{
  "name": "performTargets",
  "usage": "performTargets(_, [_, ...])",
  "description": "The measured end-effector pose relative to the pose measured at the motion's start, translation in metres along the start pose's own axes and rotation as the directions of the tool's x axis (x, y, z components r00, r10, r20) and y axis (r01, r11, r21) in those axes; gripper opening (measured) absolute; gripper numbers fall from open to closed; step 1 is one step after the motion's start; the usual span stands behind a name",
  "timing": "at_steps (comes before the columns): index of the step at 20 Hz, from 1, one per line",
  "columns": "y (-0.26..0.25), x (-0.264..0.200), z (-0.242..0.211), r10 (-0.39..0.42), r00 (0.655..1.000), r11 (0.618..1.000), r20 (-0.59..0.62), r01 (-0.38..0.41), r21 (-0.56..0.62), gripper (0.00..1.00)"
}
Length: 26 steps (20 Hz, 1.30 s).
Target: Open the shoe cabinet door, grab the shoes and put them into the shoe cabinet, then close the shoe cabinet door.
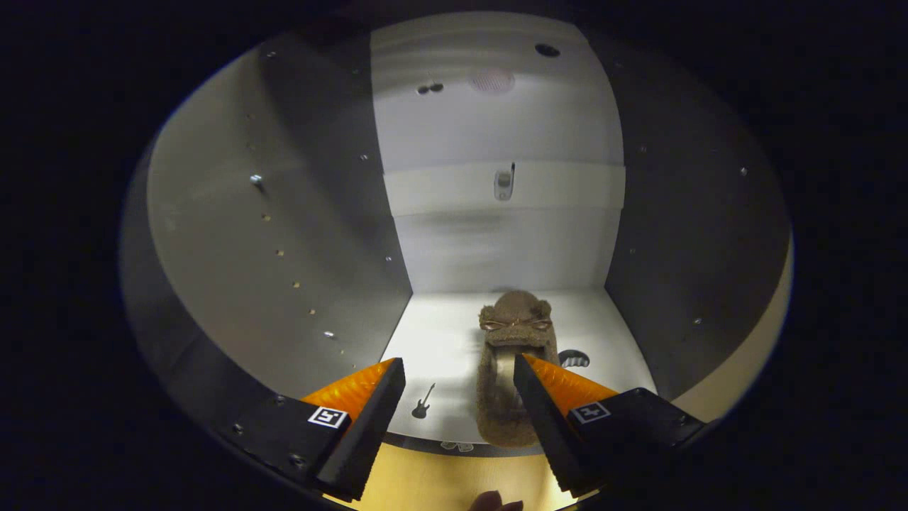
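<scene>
Starting at the bottom of the frame: the gripper (460, 369) has its fingers (369, 411) spread wide and released, gripping nothing. The right finger's inner edge overlaps the shoe's side in the picture, but I can't tell whether it really touches; the left one is well clear.

The shoe (512, 369) sits lower centre, just right of the gap's middle, on the white floor of the shoe cabinet (454, 341), heel end near the front lip. It looks like a fuzzy brown slipper, so my guess is light, soft and squashy, not slippery, nothing fragile about it. Fleece like that will give under the pads, so I'd pinch across the side walls by the opening, or the heel rim, rather than the floppy toe top.

Its long axis runs nearly straight away from the fingers, heel toward the camera, toe pointing at the back wall (496, 241), maybe a hair tilted. There's a small strap or bow across the top near the toe.

Further in, grey side panels (284, 234) stand left and right, with a little fitting (504, 184) on the back wall in the upper middle.
</scene>
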<state>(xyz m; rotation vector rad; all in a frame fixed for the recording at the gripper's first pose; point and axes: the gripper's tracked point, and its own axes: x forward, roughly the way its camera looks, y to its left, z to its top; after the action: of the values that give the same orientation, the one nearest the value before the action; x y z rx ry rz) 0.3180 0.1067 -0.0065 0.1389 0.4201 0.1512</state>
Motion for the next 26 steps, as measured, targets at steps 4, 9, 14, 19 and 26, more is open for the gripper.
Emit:
performTargets(4, [0.002, -0.060, 0.024, -0.013, 0.990, 1.000, 0.142, 0.016, -0.022, 0.97])
performTargets(9, [0.006, -0.154, 0.037, -0.029, 0.947, 0.997, 0.320, 0.048, -0.053, 0.97])
performTargets(14, [0.007, -0.246, 0.009, -0.039, 0.918, 0.988, 0.395, 0.095, -0.124, 0.97])
performTargets(19, [-0.004, -0.313, -0.027, -0.022, 0.910, 0.990, 0.414, 0.076, -0.115, 0.98])
performTargets(26, [-0.053, -0.407, -0.039, -0.055, 0.861, 0.986, 0.505, 0.125, -0.106, 0.98])
